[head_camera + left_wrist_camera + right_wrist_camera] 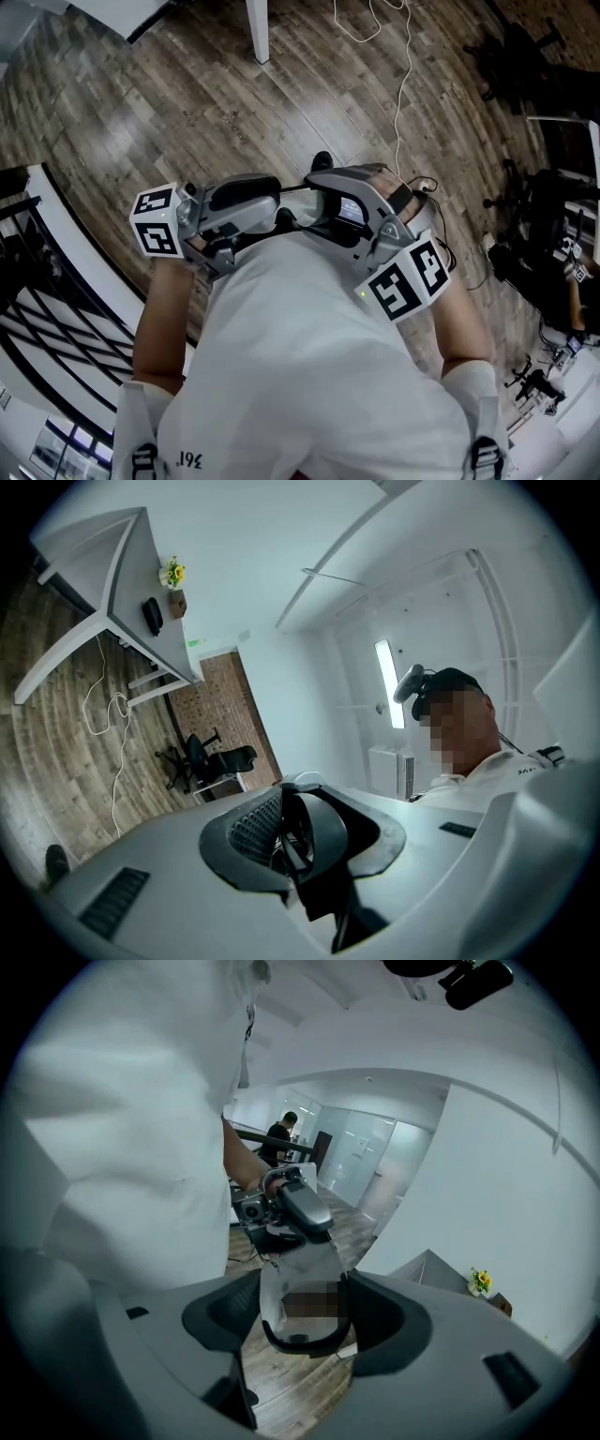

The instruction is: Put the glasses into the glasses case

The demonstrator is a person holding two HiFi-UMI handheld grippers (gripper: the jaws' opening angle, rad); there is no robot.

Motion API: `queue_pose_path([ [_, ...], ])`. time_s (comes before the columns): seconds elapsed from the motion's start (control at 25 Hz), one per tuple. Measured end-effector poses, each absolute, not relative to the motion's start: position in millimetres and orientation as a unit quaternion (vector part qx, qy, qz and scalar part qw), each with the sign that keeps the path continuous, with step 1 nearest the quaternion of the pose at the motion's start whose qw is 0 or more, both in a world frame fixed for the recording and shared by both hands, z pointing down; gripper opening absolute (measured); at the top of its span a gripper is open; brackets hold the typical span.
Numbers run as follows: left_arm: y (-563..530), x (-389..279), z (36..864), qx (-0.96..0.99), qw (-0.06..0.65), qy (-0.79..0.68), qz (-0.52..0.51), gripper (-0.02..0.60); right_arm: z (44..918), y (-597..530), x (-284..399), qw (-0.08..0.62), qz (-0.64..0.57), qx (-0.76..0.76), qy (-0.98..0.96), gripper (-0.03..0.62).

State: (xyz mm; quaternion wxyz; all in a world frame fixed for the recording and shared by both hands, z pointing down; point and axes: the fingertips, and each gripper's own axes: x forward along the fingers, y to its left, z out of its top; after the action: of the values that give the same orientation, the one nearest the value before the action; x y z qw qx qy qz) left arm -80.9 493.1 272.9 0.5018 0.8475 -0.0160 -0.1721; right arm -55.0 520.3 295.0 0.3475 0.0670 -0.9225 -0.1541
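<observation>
I stand over a wooden floor with both grippers raised in front of my white shirt [309, 356]. The black glasses [314, 825] sit between the jaws of my left gripper [309, 855], which is shut on them. In the right gripper view, one lens of the glasses [300, 1274] spans the gap of my right gripper [305, 1314], its edges meeting both pads, while the left gripper [295, 1206] holds the far end. The head view shows the left gripper [281, 217] and right gripper [317, 204] tip to tip. A dark oblong thing [151, 616], perhaps the case, lies on a distant white table [122, 583].
A flower pot [173, 574] stands on that table. A white cable [403, 75] trails over the floor beyond my hands. Black office chairs [202, 761] stand by a brick wall. Dark equipment [544, 234] crowds the right side. Another person [279, 1138] stands far off.
</observation>
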Motion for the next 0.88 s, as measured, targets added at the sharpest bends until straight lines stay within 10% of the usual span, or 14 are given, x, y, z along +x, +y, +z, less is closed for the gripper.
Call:
queue_pose_path([
  [0.88,410,-61,289,0.836,0.498,-0.13,-0.191,0.138,299,456,-4,0.314,-0.117,0.114,-0.935,0.288],
])
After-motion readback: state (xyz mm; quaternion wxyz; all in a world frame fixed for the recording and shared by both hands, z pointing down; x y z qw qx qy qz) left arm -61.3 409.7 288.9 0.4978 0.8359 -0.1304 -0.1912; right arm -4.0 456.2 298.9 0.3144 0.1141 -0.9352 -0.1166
